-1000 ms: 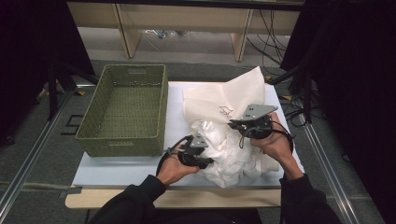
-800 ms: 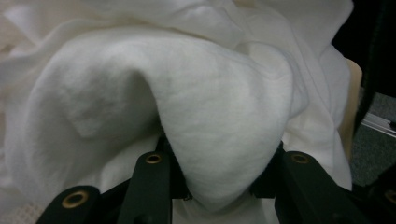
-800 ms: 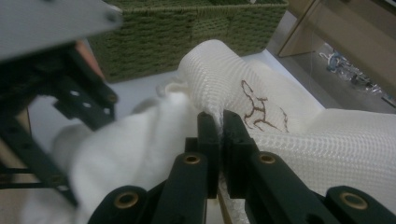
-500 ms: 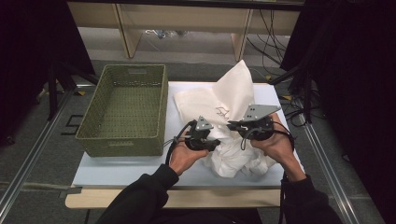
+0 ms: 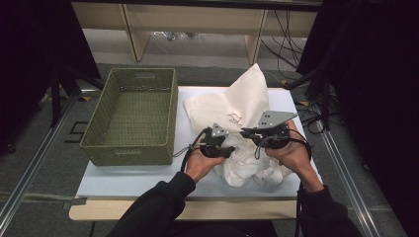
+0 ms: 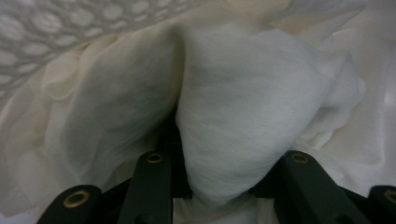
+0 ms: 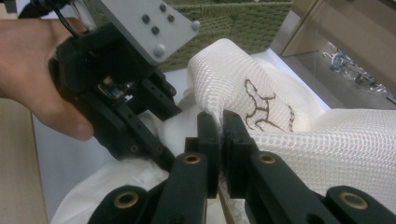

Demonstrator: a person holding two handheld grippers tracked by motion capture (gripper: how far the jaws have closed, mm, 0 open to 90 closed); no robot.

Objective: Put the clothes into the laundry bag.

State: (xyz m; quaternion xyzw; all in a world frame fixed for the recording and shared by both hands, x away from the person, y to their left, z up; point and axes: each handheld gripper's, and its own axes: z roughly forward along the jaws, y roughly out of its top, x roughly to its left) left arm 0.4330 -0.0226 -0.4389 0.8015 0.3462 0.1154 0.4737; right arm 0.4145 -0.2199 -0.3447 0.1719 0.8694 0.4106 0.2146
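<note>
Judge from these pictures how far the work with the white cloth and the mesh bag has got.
Done: the right gripper has pinched the rim of the white mesh bag. In hand: the left gripper holds a wad of white cloth beside that rim, seemingly to stuff it in. Left: much cloth lies bunched on the table, and the green wicker basket sits empty.

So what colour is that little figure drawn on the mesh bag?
Dark brown, on the white mesh bag; clearest in the right gripper view.

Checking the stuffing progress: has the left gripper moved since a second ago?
Yes. The left gripper moved up the high view, away from the table's near edge, toward the right gripper.
</note>
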